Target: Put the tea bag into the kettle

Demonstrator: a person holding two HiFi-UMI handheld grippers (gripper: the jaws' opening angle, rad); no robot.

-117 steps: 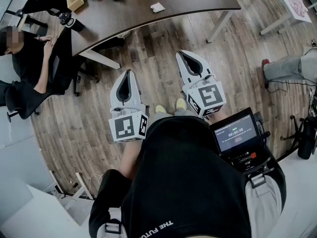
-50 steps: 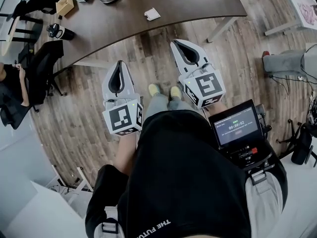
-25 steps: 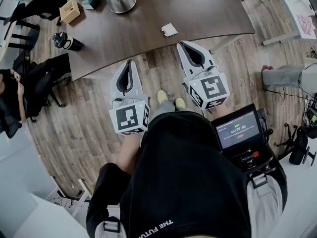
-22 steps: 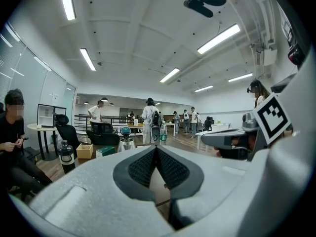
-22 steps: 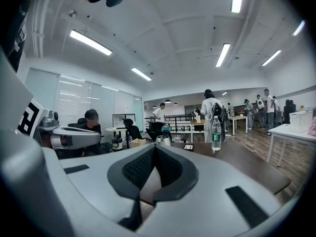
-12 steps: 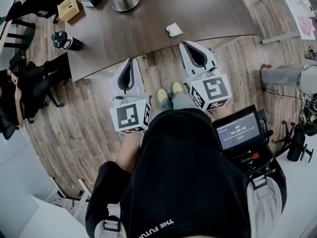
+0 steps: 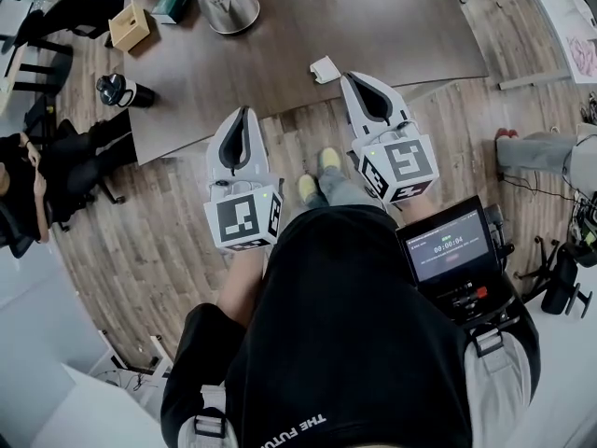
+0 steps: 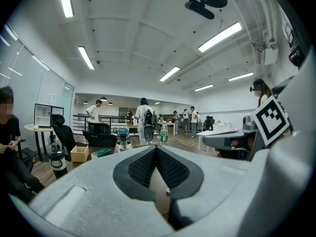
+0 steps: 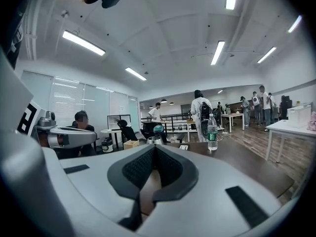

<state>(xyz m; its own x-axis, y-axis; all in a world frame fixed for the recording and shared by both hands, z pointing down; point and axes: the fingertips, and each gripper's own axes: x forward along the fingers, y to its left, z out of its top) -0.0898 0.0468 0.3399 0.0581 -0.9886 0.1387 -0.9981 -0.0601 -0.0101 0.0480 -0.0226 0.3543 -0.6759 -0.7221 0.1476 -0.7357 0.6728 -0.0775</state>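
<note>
Now stepped up to the table [image 7: 373, 17], tea bag [image 7: 324, 68] just beside right gripper [image 7: 349, 79]; it and left gripper [image 7: 244, 114] closed, empty.

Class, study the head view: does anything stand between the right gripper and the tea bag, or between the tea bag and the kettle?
Nothing visible does. The tea bag lies near the edge of the table, just ahead of the right gripper. Only bare tabletop lies between it and the kettle.
</note>
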